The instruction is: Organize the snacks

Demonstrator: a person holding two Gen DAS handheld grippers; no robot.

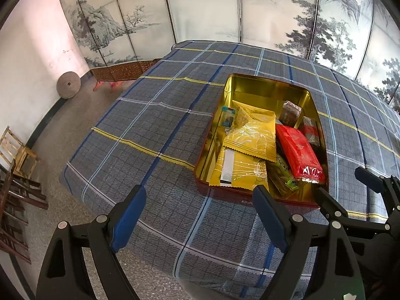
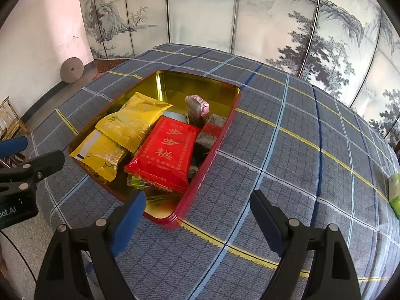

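Observation:
A red tin with a gold inside [image 1: 250, 82] [image 2: 220, 130] sits on the plaid-covered table. It holds yellow snack packets [image 1: 250, 135] [image 2: 132, 122], a red packet [image 1: 300, 150] [image 2: 167, 152], small dark wrapped blocks [image 1: 290, 111] [image 2: 196, 108] and a green packet [image 1: 285, 175]. My left gripper [image 1: 200, 215] is open and empty, near the tin's front edge. My right gripper [image 2: 197, 217] is open and empty, at the tin's near right corner. The right gripper also shows at the right of the left wrist view [image 1: 347, 187]. A green packet [image 2: 395, 195] lies at the table's right edge.
The table wears a blue-grey plaid cloth [image 1: 155, 115] [image 2: 300, 150]. A painted folding screen [image 1: 200, 7] stands behind it. Wooden stools [image 1: 17, 155] and a round stone disc [image 1: 68, 85] stand by the left wall.

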